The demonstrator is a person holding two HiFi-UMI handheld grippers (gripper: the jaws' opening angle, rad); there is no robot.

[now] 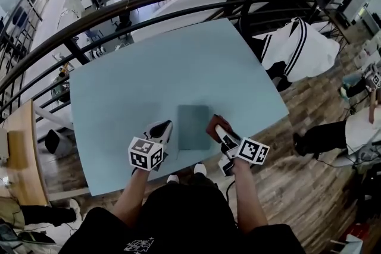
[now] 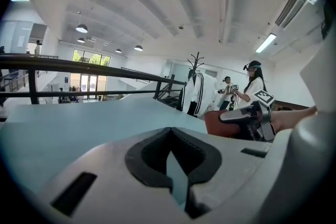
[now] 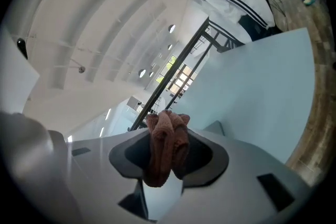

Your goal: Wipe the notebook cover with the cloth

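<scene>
Flat teal notebook (image 1: 193,127) near pale worktop (image 1: 178,62) front edge; right gripper (image 1: 219,127) pinches nubby rust cloth (image 3: 167,149) beside it; left gripper (image 1: 162,127) pressed together, empty.

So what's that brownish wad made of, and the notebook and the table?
Cloth: soft fabric, probably terry or knit, since it bunches in fuzzy rust-brown folds. Notebook: a matte grey-green cover, perhaps card or plastic, but it is too small to tell. Table: a smooth pale blue top, likely laminate, with no grain showing.
</scene>
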